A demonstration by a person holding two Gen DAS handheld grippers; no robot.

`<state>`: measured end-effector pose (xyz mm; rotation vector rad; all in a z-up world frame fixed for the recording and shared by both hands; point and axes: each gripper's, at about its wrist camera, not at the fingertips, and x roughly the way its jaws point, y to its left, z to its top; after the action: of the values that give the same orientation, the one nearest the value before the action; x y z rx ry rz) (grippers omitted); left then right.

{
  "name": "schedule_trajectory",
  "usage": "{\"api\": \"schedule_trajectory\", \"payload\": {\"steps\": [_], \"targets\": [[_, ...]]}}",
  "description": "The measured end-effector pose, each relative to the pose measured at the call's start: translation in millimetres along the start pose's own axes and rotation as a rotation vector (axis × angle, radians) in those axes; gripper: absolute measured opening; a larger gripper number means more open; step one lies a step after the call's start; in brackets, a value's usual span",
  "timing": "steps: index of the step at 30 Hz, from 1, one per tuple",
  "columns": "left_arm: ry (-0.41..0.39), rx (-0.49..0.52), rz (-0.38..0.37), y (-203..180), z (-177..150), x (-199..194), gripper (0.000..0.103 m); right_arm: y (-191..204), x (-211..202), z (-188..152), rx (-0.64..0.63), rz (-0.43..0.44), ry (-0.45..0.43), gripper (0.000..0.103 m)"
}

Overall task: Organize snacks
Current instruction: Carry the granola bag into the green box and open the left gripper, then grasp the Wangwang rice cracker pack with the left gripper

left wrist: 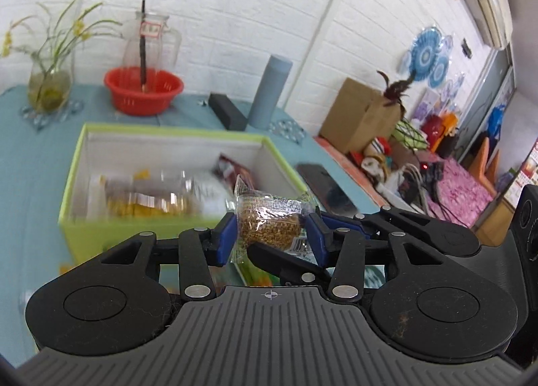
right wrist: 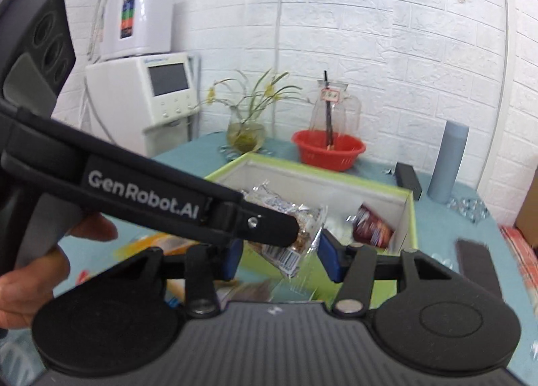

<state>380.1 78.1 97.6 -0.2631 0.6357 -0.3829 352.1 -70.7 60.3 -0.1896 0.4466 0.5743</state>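
**Both grippers carry one wrapped snack toward the box**

Ribbed gripper bodies fill the foreground of both wrist views, and between them sits a single clear-wrapped snack bar (left wrist: pixel 269 226). It is held above the near wall of the green box (left wrist: pixel 101 231), not yet inside. The left gripper (left wrist: pixel 270 234) has its blue pads pressing the packet's two sides, jaws narrow and pinching it. The right gripper (right wrist: pixel 280 255) has its jaws set wider, pads against the crinkled wrapper ends of the same snack bar (right wrist: pixel 296 234); the grip looks closed, though the left gripper's finger crosses in front and hides part of it.

This reads as the carry-and-drop step. Next, the packet needs to travel forward over the box's open interior, beside the yellow packets (left wrist: pixel 151 204) and dark red packet (left wrist: pixel 232 170) already lying there, then be let go. The box stands on a teal tabletop (left wrist: pixel 27 177).
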Motion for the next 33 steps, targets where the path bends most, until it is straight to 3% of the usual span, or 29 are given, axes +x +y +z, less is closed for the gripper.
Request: {"api": "schedule_trajectory", "payload": {"steps": [5,8,9,10,11,13,16,17,21,25,33], "targets": [[0.065,0.02,0.05,15,39,78,0.027,-43,71,20,-0.003,-0.031,0.097,0.056],[0.127,0.036,0.081,25,40,119,0.027,-57,108,14,-0.005,-0.032,0.173,0.058],[0.146,0.043,0.091,29,38,130,0.028,-61,119,9,-0.003,-0.022,0.199,0.062],[0.152,0.041,0.1,32,35,138,0.029,-68,124,6,0.056,0.025,0.197,0.065],[0.153,0.036,0.101,36,33,143,0.035,-72,128,3,0.069,0.04,0.201,0.06],[0.159,0.025,0.091,43,32,146,0.043,-64,131,2,0.032,0.015,0.185,0.067],[0.112,-0.001,0.052,47,33,126,0.047,-66,114,3,0.069,0.015,0.134,0.083],[0.086,0.0,0.037,45,35,115,0.052,-67,102,3,0.092,0.024,0.104,0.094],[-0.03,0.043,0.015,31,34,55,0.062,-52,46,1,0.086,0.02,0.016,0.094],[-0.114,0.061,0.013,22,8,-4,0.074,-22,-3,-24,0.074,0.025,0.004,0.093],[-0.122,0.021,0.064,14,-48,-52,0.075,43,-33,-85,0.158,0.129,0.097,0.093]]}}
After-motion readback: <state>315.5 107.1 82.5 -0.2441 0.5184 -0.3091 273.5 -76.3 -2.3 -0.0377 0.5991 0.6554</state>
